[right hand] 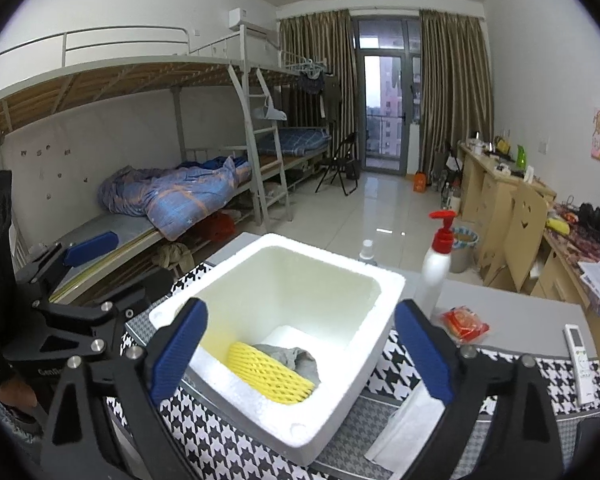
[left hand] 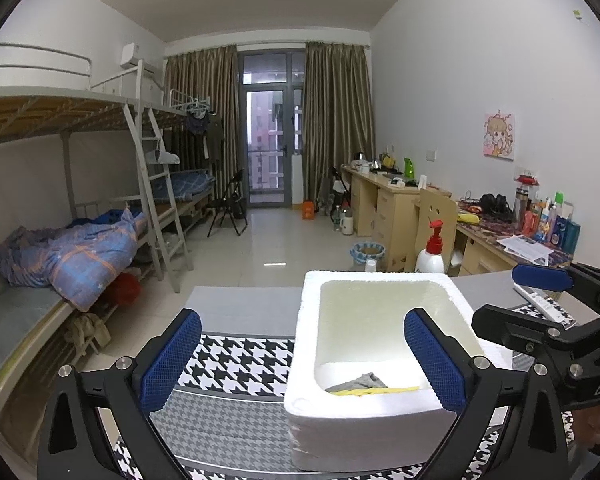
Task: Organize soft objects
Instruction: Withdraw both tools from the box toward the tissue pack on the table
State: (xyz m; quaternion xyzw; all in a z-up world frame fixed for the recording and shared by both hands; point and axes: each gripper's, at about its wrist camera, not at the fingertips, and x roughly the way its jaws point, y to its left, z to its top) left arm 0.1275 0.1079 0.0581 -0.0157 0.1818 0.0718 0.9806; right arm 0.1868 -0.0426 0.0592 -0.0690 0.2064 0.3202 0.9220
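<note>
A white foam box (left hand: 364, 412) (right hand: 328, 412) stands on the houndstooth cloth (left hand: 236, 364) (right hand: 220, 440). Inside lie a yellow foam net (right hand: 270, 374) (left hand: 380, 390) and a grey cloth (right hand: 300, 358) (left hand: 360, 381). My left gripper (left hand: 304, 356) is open and empty, its fingers astride the box's left wall. My right gripper (right hand: 300, 350) is open and empty, above the box's near side. A white folded cloth (right hand: 408, 428) lies right of the box. A red packet (right hand: 464, 324) lies behind it.
A white pump bottle with a red top (right hand: 436, 268) (left hand: 430, 256) stands behind the box. A remote control (right hand: 580, 364) (left hand: 546, 306) lies at the right. Bunk beds stand at the left, desks at the right.
</note>
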